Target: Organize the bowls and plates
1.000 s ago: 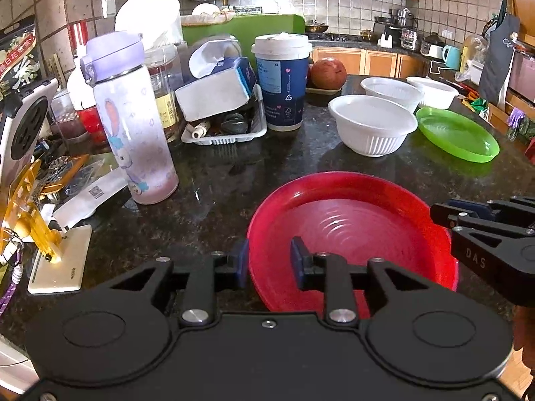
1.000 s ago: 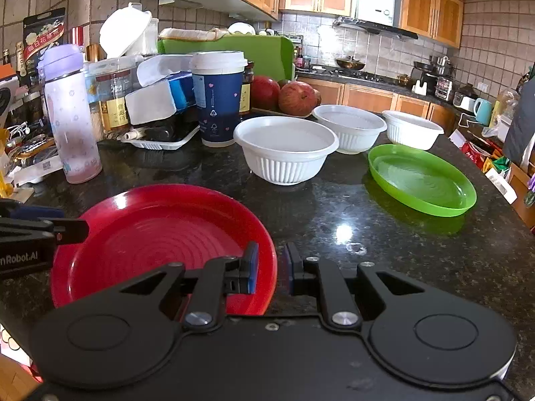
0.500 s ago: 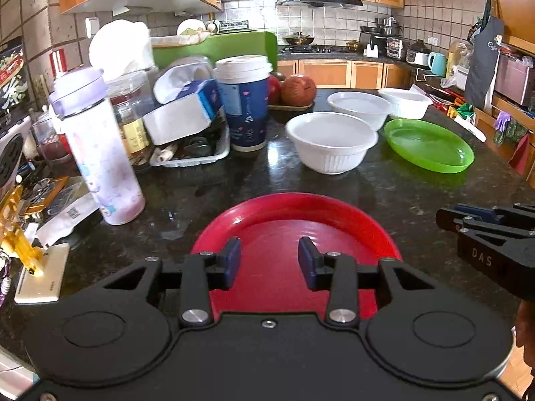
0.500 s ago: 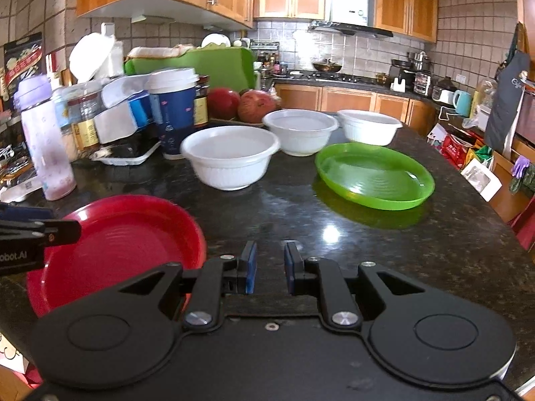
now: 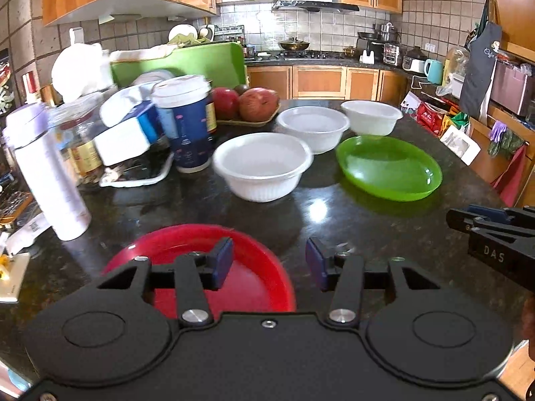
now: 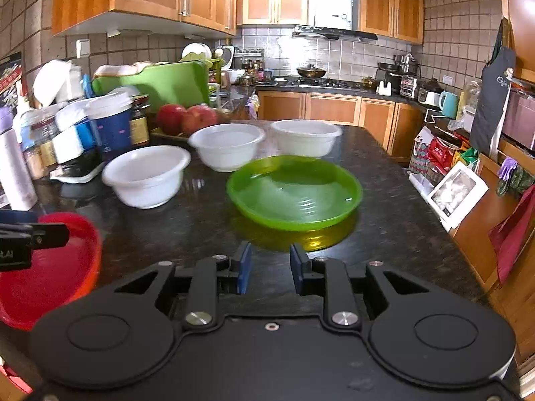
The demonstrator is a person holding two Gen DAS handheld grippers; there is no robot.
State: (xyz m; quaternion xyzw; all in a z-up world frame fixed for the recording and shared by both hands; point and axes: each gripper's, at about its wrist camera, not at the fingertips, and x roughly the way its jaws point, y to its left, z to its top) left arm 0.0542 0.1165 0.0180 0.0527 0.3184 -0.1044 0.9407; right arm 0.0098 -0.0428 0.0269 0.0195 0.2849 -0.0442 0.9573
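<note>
We see our left gripper [image 5: 269, 262] with its blue pads [image 5: 222, 260] spreading apart and nothing between them; the left pad hangs over the far rim of the red plate [image 5: 247, 277], the right pad over bare dark stone countertop [image 5: 367, 230]. Our right gripper [image 6: 268, 269] is also parting its jaws, a narrower gap, empty, over the counter just short of the green plate [image 6: 294, 197]. The red plate lies flat at the near edge, under and behind the left gripper, well apart from the green plate to its right. Beyond them three white bowls stand in a row running back and to the right: the nearest bowl [image 5: 262, 167], the middle bowl [image 5: 312, 127] just behind it, the far bowl [image 5: 371, 117] beside that. The green plate sits just right of the nearest bowl. Further left stand a blue paper cup [image 5: 187, 127] and a pale water bottle [image 5: 50, 173] among clutter.
</note>
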